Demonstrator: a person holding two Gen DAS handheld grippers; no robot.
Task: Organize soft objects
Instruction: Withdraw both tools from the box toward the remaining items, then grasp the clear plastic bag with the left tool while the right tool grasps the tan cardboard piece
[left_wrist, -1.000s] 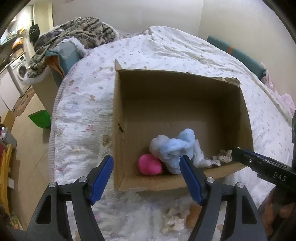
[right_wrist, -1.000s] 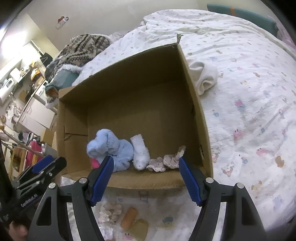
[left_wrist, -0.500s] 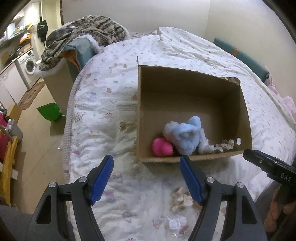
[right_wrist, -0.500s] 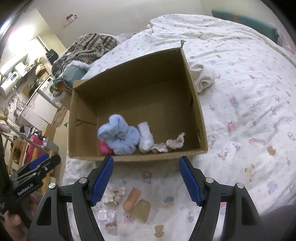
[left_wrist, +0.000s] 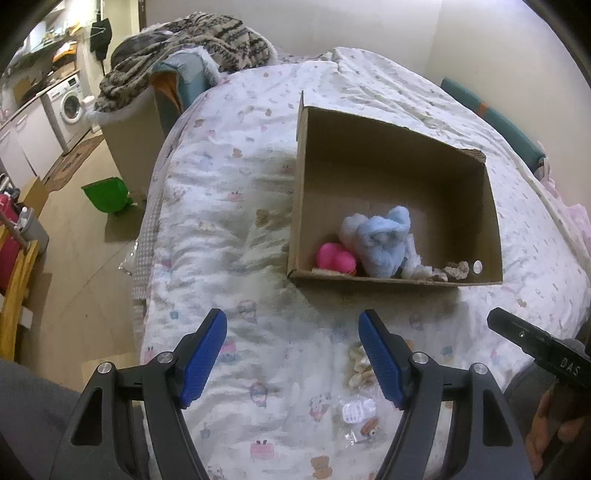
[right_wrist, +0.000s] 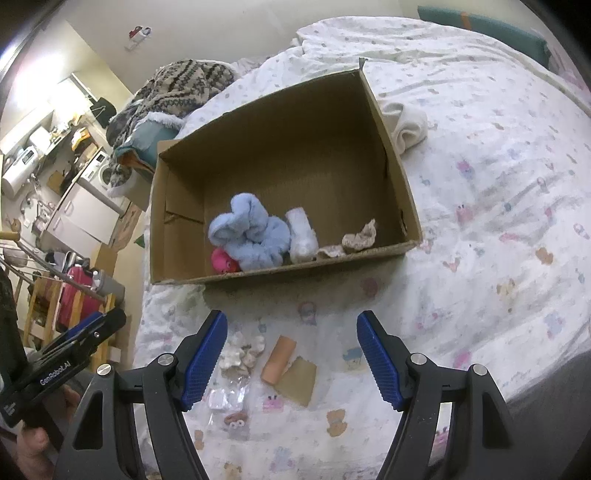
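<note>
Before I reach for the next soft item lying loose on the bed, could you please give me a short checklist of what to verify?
1. Right tool open and holding nothing: ok.
2. Left tool open and holding nothing: ok.
3. Open brown cardboard box upright on the bed, with bare floor space at the back: ok.
4. Fluffy light blue plush item and pink rounded toy already inside the box: ok.
5. Loose items within view in front of the box, the cream crumpled fabric piece and the orange-tan rolled cloth: ok.
6. Whether the clear plastic packet counts as soft: cannot tell.
</note>
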